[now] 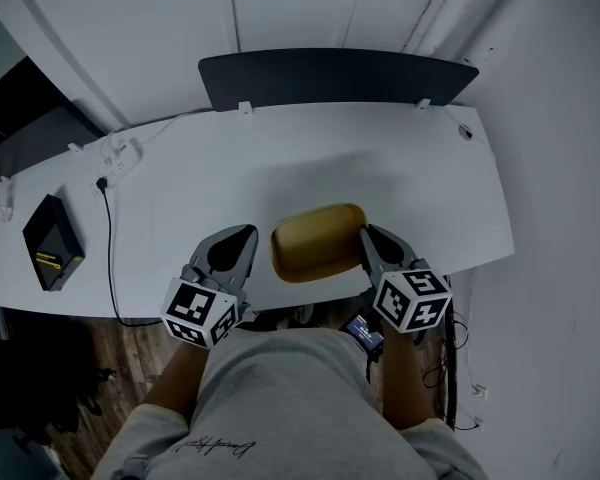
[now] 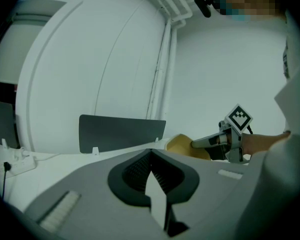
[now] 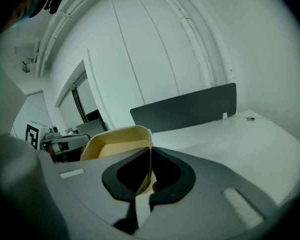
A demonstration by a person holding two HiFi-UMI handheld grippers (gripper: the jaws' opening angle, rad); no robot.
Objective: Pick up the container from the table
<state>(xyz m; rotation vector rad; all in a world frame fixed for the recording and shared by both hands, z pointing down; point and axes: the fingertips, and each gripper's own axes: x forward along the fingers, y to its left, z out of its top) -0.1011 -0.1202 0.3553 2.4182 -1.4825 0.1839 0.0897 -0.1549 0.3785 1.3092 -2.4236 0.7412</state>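
A tan, shallow container point(image 1: 315, 240) sits at the front edge of the white table point(image 1: 400, 168), right in front of me. My right gripper point(image 1: 365, 236) is shut on its right rim; in the right gripper view the thin wall of the container point(image 3: 117, 141) runs between the jaws of the right gripper point(image 3: 150, 154). My left gripper point(image 1: 248, 238) is just left of the container, a small gap away, its jaws shut on nothing. In the left gripper view the left gripper point(image 2: 151, 155) points past the container point(image 2: 181, 145). Whether the container rests on the table I cannot tell.
A dark divider panel point(image 1: 335, 76) stands along the table's far edge. At the left lie a black box point(image 1: 52, 241), a power strip point(image 1: 117, 156) and a black cable point(image 1: 109, 258). A white wall lies behind the table.
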